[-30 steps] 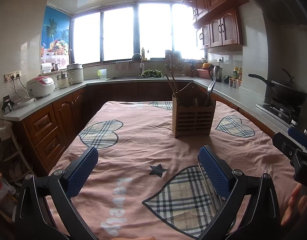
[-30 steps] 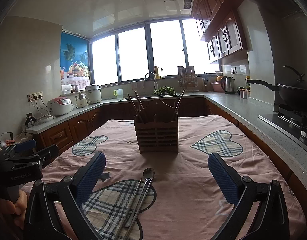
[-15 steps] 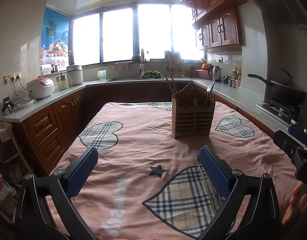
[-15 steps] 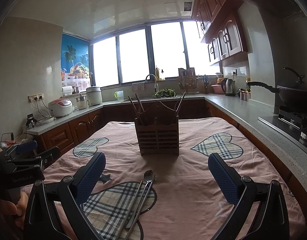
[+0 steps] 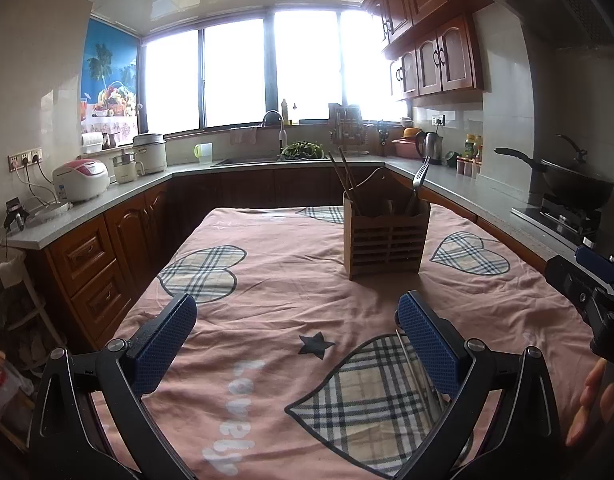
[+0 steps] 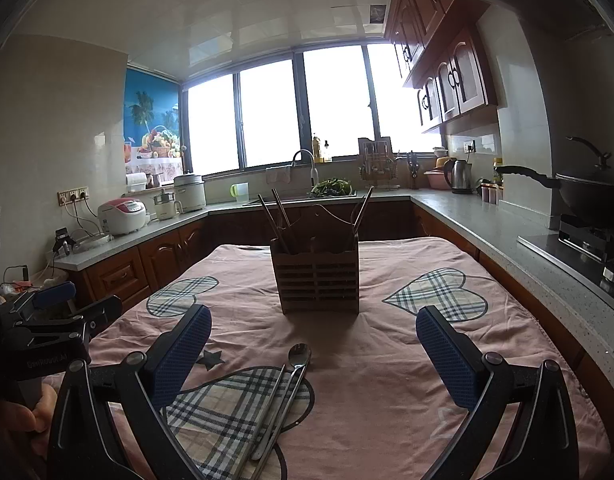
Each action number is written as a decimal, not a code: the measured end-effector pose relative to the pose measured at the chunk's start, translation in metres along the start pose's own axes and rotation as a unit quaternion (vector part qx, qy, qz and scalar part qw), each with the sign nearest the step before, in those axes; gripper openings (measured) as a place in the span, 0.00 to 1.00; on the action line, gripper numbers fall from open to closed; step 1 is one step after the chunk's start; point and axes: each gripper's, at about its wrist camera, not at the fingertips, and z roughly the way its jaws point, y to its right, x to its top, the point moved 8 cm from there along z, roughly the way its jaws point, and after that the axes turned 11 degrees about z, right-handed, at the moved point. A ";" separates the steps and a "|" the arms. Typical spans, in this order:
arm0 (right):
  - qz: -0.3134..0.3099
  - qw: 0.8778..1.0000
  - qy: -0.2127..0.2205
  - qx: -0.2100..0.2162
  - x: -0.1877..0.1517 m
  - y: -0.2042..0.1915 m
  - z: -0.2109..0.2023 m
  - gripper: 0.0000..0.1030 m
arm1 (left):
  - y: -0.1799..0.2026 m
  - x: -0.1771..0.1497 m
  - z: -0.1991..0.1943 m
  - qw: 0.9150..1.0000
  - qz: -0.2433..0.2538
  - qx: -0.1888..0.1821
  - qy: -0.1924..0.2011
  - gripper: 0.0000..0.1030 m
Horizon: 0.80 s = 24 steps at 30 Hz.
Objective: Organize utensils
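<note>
— What's around my grippers?

— My left gripper [image 5: 297,344] hangs over the pink cloth [image 5: 267,280] with its blue pads wide apart and nothing between them. My right gripper [image 6: 313,356] is the same: spread wide, holding nothing. Between its fingers, on a plaid heart patch [image 6: 227,404], lie a metal spoon [image 6: 297,360] and thin metal chopsticks [image 6: 267,412], side by side and touching.

— And the holder?

— The wooden utensil holder [image 6: 317,278] stands upright farther back on the cloth, well apart from both grippers. Wooden chopsticks [image 6: 277,220] lean in its left compartment; a fork [image 5: 419,180] leans at the right (its tines show only from the left wrist camera). Nothing stands between the spoon and the holder.

— Anything hard to see?

— From the left wrist, the right pad [image 5: 427,348] covers most of the loose utensils; only thin rods peek out beside it. Their near ends run out of frame in the right view. The windows are blown out white. A wok [image 5: 575,184] sits on the stove at right, a rice cooker [image 5: 83,178] on the left counter.
</note>
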 end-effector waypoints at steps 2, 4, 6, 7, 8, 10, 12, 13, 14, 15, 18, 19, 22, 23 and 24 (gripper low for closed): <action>0.000 1.000 0.000 0.000 0.001 0.000 0.001 1.00 | 0.001 0.001 0.001 1.000 0.001 0.000 0.000 1.00; 0.000 1.000 0.000 0.000 0.001 -0.001 0.001 1.00 | 0.001 0.001 0.001 1.000 0.001 -0.001 0.001 1.00; 0.001 1.000 0.000 0.001 0.001 0.000 0.001 1.00 | 0.001 0.001 0.001 1.000 0.002 0.000 0.001 1.00; 0.000 1.000 0.000 0.000 0.001 0.000 0.001 1.00 | 0.001 0.002 0.001 1.000 0.001 -0.001 0.001 1.00; 0.000 1.000 0.000 0.000 0.001 0.000 0.001 1.00 | 0.001 0.002 0.001 1.000 0.001 -0.001 0.001 1.00; 0.001 1.000 0.000 0.001 0.002 -0.001 0.002 1.00 | 0.001 0.002 0.001 1.000 0.002 0.000 0.001 1.00; 0.001 1.000 -0.001 0.000 0.002 0.000 0.002 1.00 | 0.001 0.001 0.001 1.000 0.001 -0.001 0.001 1.00; 0.002 1.000 -0.002 0.000 0.002 0.000 0.003 1.00 | 0.001 0.002 0.002 1.000 0.002 -0.001 0.001 1.00; 0.003 1.000 -0.002 0.000 0.003 0.000 0.004 1.00 | 0.001 0.002 0.002 1.000 0.002 -0.001 0.001 1.00; 0.003 1.000 -0.003 0.000 0.003 0.000 0.005 1.00 | 0.001 0.002 0.002 1.000 0.002 -0.001 0.000 1.00; 0.004 1.000 -0.003 0.001 0.003 0.001 0.007 1.00 | 0.002 0.004 0.005 1.000 0.003 -0.003 -0.001 1.00; 0.005 1.000 -0.004 0.001 0.002 0.002 0.008 1.00 | 0.002 0.004 0.005 1.000 0.003 -0.003 -0.002 1.00; 0.006 1.000 -0.005 0.001 0.002 0.003 0.010 1.00 | 0.002 0.006 0.009 1.000 0.003 -0.005 -0.003 1.00; 0.007 1.000 -0.007 0.001 0.001 0.004 0.011 1.00 | 0.003 0.006 0.010 1.000 0.003 -0.006 -0.004 1.00; 0.008 1.000 -0.008 0.000 0.001 0.004 0.013 1.00 | 0.003 0.007 0.011 1.000 0.003 -0.006 -0.004 1.00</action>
